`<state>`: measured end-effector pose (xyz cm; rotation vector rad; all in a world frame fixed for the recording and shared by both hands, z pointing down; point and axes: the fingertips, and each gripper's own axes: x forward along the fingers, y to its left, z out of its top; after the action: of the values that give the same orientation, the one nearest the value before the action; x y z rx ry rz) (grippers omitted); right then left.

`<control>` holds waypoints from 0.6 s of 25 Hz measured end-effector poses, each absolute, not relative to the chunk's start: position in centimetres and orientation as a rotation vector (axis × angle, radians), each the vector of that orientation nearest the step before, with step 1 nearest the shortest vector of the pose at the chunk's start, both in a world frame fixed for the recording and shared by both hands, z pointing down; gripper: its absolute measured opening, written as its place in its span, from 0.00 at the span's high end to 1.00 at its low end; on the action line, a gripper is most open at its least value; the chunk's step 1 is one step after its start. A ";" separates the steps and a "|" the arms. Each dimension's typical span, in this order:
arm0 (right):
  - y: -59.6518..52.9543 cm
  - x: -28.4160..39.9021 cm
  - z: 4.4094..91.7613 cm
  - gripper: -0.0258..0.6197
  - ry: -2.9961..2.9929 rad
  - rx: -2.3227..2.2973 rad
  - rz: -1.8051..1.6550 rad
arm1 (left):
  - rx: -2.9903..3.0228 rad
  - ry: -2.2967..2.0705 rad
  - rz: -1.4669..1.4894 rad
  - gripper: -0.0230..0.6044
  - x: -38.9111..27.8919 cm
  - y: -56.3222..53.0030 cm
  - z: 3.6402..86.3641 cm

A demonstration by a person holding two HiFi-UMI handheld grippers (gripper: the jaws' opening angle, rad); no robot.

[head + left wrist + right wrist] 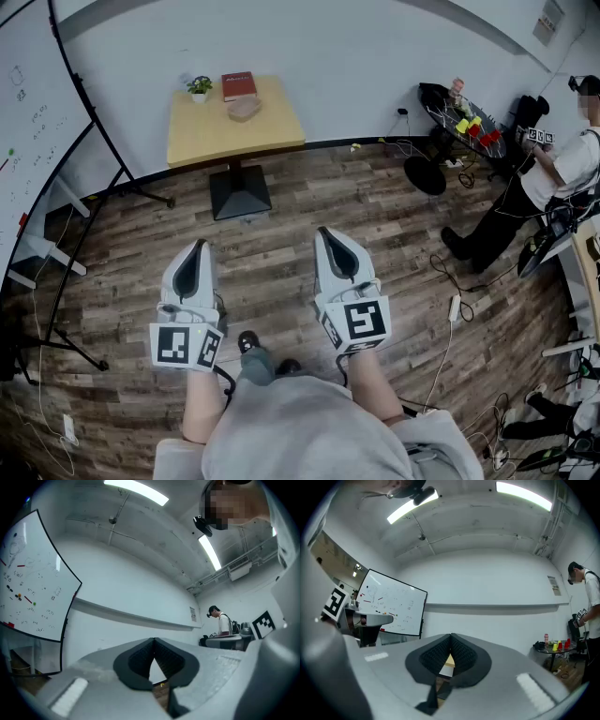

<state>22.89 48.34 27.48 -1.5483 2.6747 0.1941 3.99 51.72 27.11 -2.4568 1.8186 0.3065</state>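
My left gripper (198, 246) is held over the wooden floor, shut, with nothing between its jaws. Beside it my right gripper (324, 232) is also shut and empty. In the left gripper view the dark pads (140, 660) meet at their tips, facing a white wall. In the right gripper view the pads (461, 654) touch too, and the yellow table (449, 661) shows through the gap below. That small yellow table (202, 141) stands ahead by the wall, carrying a red book (238, 86), a small potted plant (199, 87) and a tan object (244, 110).
A whiteboard (28, 122) on a black stand fills the left side. At the right a person (553, 178) stands by a round black table (464, 122) with coloured items. Cables (450, 328) lie across the floor at the right.
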 end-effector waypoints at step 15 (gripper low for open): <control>43.9 18.9 27.2 0.96 2.675 -1.566 0.204 | -2.462 1.802 0.321 0.96 0.3 47.0 26.7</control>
<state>18.95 43.86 27.21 -1.5661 2.6747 0.2042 0.31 47.00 26.68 -2.4623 1.8016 0.3205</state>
